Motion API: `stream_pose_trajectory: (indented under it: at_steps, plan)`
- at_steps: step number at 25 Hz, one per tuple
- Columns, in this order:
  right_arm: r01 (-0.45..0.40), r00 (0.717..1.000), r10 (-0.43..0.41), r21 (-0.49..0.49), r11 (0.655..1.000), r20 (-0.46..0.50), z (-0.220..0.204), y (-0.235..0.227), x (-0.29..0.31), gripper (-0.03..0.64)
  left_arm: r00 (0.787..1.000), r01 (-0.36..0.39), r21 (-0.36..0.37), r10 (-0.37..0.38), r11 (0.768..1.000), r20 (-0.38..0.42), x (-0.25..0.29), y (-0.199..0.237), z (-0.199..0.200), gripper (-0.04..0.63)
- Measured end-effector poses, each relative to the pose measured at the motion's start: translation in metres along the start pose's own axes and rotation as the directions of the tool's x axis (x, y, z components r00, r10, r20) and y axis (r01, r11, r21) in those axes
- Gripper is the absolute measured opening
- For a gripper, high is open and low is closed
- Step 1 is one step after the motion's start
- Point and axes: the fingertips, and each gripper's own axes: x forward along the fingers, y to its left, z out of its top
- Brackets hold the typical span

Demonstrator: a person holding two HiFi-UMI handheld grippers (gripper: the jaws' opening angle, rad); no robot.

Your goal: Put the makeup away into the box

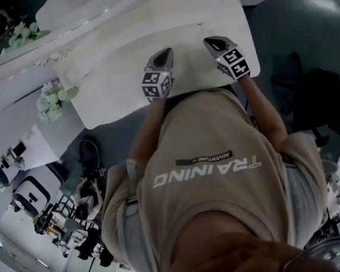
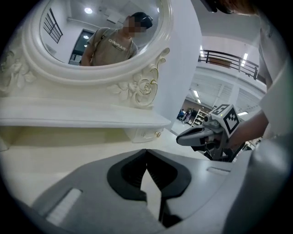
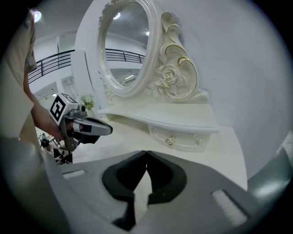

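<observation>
Over bench: left gripper, right gripper, fingers pressed shut, nothing held. No makeup, no box seen in any view. Both to be found first, then fingers opened wide before makeup is reached for.

**Clearance and Obstructions**

Bare tabletop extends ahead of the left gripper and right gripper, with a gap between them. Rearward travel is blocked by the shelf, its drawer and the mirror standing above.
</observation>
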Motion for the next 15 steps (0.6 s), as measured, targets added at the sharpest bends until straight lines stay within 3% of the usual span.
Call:
stream_pose_trajectory:
  at_steps: [9, 15]
  plan:
    - [0.042, 0.999, -0.04, -0.089, 0.995, 0.023, 0.02, 0.048, -0.027, 0.005, 0.998, -0.036, -0.009, 0.037, 0.999, 0.049, -0.078, 0.018, -0.016, 0.006]
    - [0.062, 0.99, -0.047, -0.115, 0.991, 0.134, 0.053, 0.079, -0.033, 0.005, 0.992, -0.031, -0.01, 0.032, 0.999, 0.123, -0.122, 0.026, 0.004, 0.008]
